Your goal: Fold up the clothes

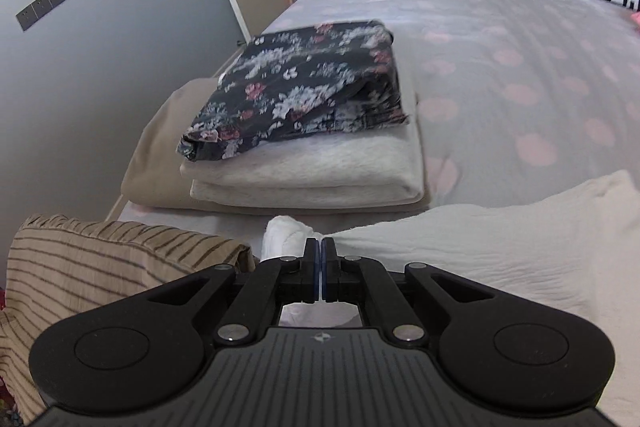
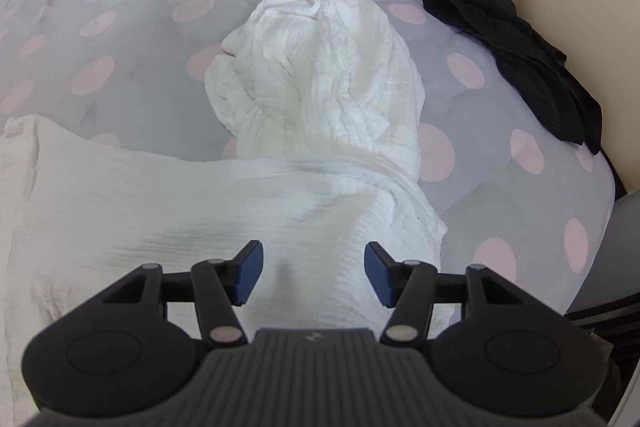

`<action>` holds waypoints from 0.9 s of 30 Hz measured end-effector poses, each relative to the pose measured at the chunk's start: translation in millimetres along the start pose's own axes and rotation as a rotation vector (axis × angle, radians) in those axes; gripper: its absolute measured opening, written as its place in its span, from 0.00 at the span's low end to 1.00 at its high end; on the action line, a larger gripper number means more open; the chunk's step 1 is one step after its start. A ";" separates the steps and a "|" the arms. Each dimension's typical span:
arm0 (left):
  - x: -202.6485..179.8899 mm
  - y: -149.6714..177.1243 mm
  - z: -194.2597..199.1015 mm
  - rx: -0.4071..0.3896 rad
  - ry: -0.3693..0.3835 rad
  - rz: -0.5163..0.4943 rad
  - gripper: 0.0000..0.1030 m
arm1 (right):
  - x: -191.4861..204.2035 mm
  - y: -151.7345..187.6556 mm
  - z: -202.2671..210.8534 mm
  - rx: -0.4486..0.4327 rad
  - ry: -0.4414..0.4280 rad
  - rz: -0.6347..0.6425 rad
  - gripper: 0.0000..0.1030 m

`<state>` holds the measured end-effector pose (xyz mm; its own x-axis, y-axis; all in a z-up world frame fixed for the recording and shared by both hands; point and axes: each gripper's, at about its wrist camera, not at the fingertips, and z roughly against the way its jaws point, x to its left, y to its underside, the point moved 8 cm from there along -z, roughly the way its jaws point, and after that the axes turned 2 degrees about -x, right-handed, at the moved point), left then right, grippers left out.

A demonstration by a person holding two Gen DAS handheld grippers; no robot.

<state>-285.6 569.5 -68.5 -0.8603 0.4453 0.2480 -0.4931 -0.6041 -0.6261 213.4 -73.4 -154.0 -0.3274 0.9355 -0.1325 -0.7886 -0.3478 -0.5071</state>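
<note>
Pink-dotted grey bedding (image 2: 100,39) carries a crumpled white garment (image 2: 320,87), which spreads toward both grippers. Left gripper (image 1: 322,251) is clamped on a bunched edge of that cloth, just in front of a stack of folded clothes (image 1: 304,131). Right gripper (image 2: 314,269) hangs spread wide over the fabric, gripping nothing.
</note>
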 end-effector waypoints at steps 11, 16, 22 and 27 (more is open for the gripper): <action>-31.5 49.4 -14.8 0.039 0.128 -0.044 0.18 | -50.0 -11.7 1.4 -0.099 0.013 -0.139 0.58; -38.7 72.8 -20.1 0.105 0.146 -0.028 0.18 | -81.9 -5.8 -4.1 -0.104 0.034 -0.221 0.58; -43.4 76.5 -23.2 0.102 0.179 -0.007 0.18 | -105.0 1.4 -7.2 -0.105 0.019 -0.337 0.57; -70.1 55.6 -22.6 0.050 0.259 -0.056 0.19 | -66.9 -18.7 1.4 -0.174 -0.071 -0.237 0.57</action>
<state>-249.7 519.6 -137.4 -0.7731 0.6292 0.0798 -0.5502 -0.6028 -0.5779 249.4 -129.6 -134.4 -0.1854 0.9806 0.0640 -0.7483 -0.0986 -0.6560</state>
